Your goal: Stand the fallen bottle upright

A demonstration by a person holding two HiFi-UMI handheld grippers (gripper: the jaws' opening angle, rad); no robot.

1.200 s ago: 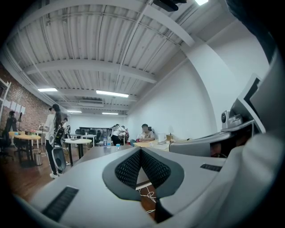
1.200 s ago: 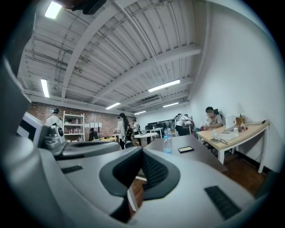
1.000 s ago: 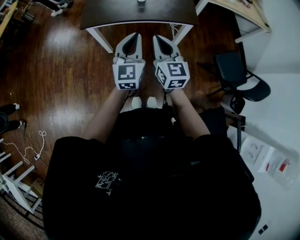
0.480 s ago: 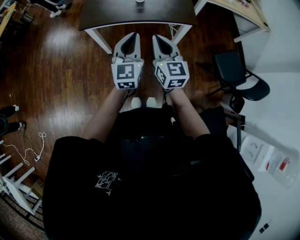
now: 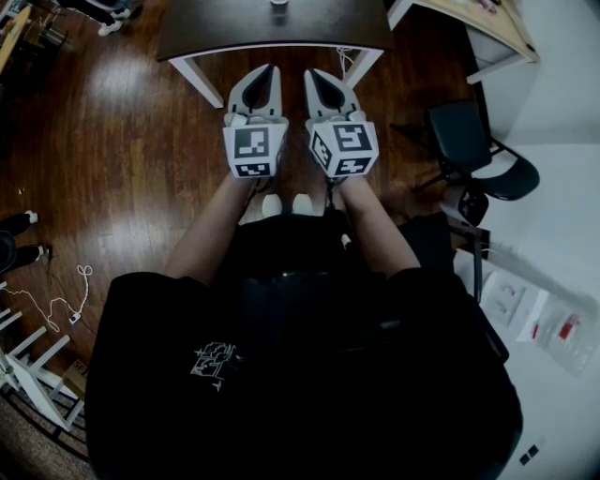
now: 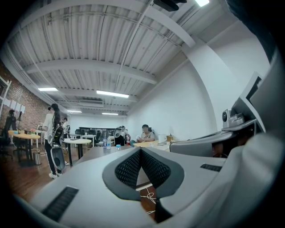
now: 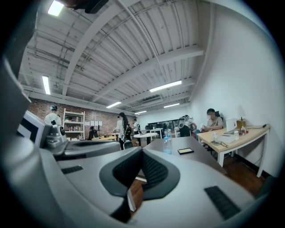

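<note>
I hold both grippers side by side at waist height, level, short of a dark table [image 5: 281, 28]. The left gripper [image 5: 267, 73] is shut, its ribbed pads [image 6: 131, 167] meeting with nothing between them. The right gripper [image 5: 320, 77] is likewise shut and empty, its pads [image 7: 153, 171] touching. Far down the table a clear bottle with a blue cap [image 7: 167, 144] looks upright, beside a flat dark device [image 7: 185, 151]. In the left gripper view small bottles [image 6: 106, 142] and a blue-capped thing [image 6: 118, 146] show on that tabletop, too small to tell how they lie.
The floor is dark wood. A black office chair [image 5: 473, 150] stands at the right, with a pale desk [image 5: 487, 33] behind it. A white cable [image 5: 56, 300] lies on the floor at the left. People stand [image 7: 121, 129] and sit [image 7: 213, 120] farther back.
</note>
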